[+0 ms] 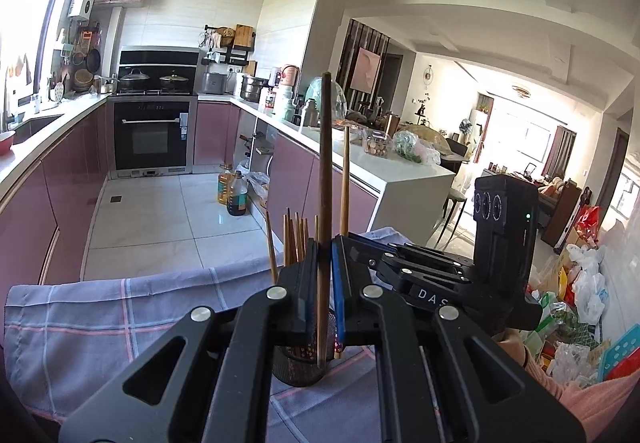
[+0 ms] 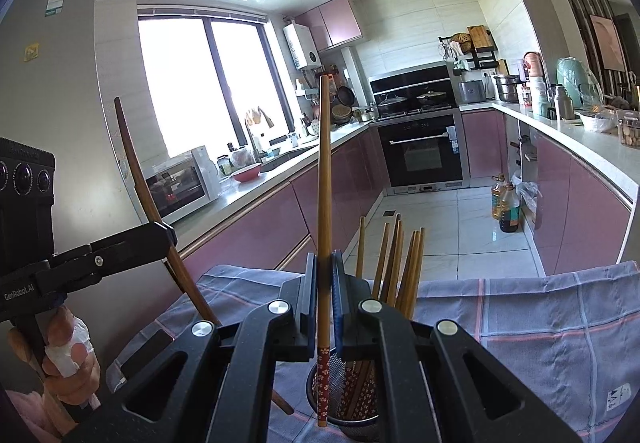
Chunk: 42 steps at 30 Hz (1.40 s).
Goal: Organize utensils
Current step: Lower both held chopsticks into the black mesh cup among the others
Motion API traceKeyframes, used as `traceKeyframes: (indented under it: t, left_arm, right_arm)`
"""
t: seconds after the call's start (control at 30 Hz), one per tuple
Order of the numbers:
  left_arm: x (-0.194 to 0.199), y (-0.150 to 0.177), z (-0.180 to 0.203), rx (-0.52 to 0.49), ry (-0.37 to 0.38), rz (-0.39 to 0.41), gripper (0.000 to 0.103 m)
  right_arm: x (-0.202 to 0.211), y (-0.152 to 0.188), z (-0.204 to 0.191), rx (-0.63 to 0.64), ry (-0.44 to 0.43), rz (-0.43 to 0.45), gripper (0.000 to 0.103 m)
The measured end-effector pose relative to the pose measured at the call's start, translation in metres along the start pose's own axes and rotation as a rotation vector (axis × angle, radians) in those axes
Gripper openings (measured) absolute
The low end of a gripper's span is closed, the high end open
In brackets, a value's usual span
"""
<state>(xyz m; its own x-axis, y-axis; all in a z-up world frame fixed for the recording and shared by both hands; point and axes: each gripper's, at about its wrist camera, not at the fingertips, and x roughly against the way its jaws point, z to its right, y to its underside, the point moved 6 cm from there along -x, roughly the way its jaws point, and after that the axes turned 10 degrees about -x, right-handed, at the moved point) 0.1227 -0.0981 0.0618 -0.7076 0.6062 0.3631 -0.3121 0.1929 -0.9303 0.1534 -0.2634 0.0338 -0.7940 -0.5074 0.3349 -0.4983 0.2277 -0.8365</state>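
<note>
In the left wrist view my left gripper (image 1: 325,247) is shut on a dark brown chopstick (image 1: 325,171) that stands upright, its lower end over a dark mesh holder (image 1: 298,369). Several chopsticks (image 1: 294,239) stand in the holder. In the right wrist view my right gripper (image 2: 324,259) is shut on a light brown chopstick (image 2: 324,183), whose red flowered end reaches into the mesh holder (image 2: 352,417) beside several chopsticks (image 2: 400,267). At that view's left edge the left gripper (image 2: 166,231) grips the dark chopstick (image 2: 136,171). The right gripper (image 1: 360,247) sits close on the right in the left wrist view.
The holder stands on a grey-blue checked cloth (image 1: 120,323) (image 2: 520,323). A hand (image 2: 68,359) grips the left tool. Beyond the cloth are pink cabinets, an oven (image 1: 152,131) and oil bottles (image 1: 232,191) on the tiled floor. Bags (image 1: 584,291) pile up at the right.
</note>
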Motion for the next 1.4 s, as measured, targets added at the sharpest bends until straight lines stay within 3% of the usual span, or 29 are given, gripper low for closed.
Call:
traceKeyframes:
  t: [1.4]
  left_arm:
    - [-0.04,0.004,-0.001,-0.003,-0.034,-0.111,0.008]
  right_arm:
    - [-0.025,0.019,0.016,-0.033,0.085,-0.042,0.006]
